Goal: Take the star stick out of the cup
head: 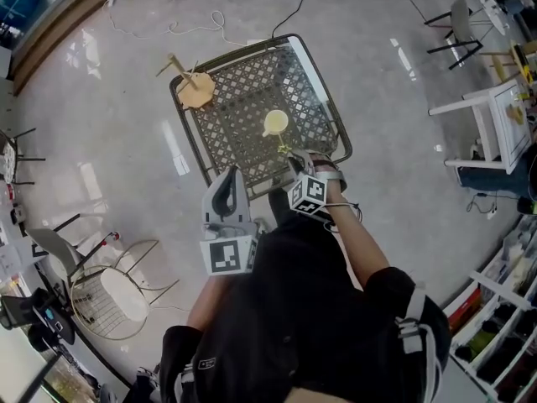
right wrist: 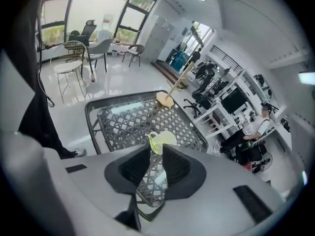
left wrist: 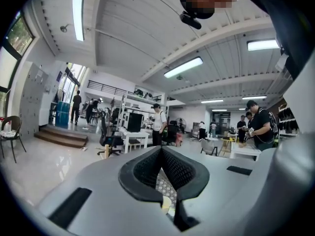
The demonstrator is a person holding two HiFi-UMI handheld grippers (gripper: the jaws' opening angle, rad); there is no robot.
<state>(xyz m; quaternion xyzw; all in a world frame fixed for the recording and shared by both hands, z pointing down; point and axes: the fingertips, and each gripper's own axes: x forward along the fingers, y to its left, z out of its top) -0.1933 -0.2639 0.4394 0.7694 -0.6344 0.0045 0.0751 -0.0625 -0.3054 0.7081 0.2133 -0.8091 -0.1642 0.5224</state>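
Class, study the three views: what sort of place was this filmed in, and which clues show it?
Probably a large open-plan lab or workshop office: long strip lights on a high ceiling, white desks with office chairs and people at work, and a polished floor.

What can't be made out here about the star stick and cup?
Grip: in the right gripper view the star stick sits at the jaw tips of the right gripper; contact is too blurred to tell.
Stick's lower end: those jaws cover it, and the head view is too small, so whether it is inside the cup is unclear.
Left gripper view: the left gripper hides nearly all the table.
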